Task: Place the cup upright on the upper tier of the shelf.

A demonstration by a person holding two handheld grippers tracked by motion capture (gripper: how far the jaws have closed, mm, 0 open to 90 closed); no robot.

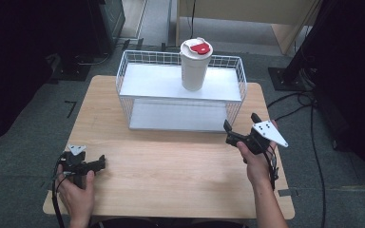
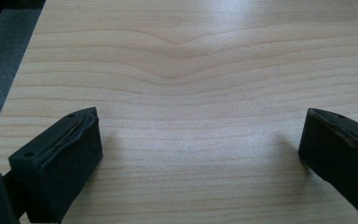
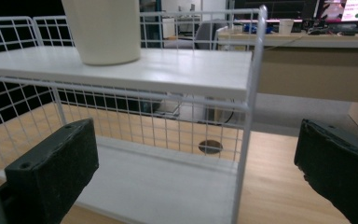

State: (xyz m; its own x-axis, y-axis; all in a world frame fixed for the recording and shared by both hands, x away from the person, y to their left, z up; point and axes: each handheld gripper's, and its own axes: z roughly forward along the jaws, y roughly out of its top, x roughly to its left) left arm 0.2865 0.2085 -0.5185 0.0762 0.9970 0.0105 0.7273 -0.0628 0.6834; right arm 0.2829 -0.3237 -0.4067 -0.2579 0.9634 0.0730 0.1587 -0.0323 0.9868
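Cup (image 1: 196, 66): white, red-and-white lid, upright on the top shelf of the wire rack (image 1: 180, 90), right of the shelf's centre. The rack sits at the far middle of the table (image 1: 171, 175). Its lower shelf looks bare.

Right gripper (image 1: 241, 125): held up off the table near the rack's front right corner, pointing toward the rack. Jaws spread wide with nothing between them. The cup is well apart from it, up and to the left on the shelf. In the right gripper view the cup (image 3: 103, 30) shows at top left, base flat on the top shelf, above and beyond the left jaw; the rack's corner post (image 3: 248, 116) runs through the gap between the jaws. Not touching rack or cup.

Left gripper (image 1: 100, 163): low at the near left edge of the table, pointing right across the wood, held in the left hand (image 1: 78, 192). In the left gripper view the jaws are spread wide over bare wood grain, holding nothing. The cup is well apart, across the table from it.

Right hand (image 1: 256, 164) grips its tool from behind, cable trailing down by the wrist.
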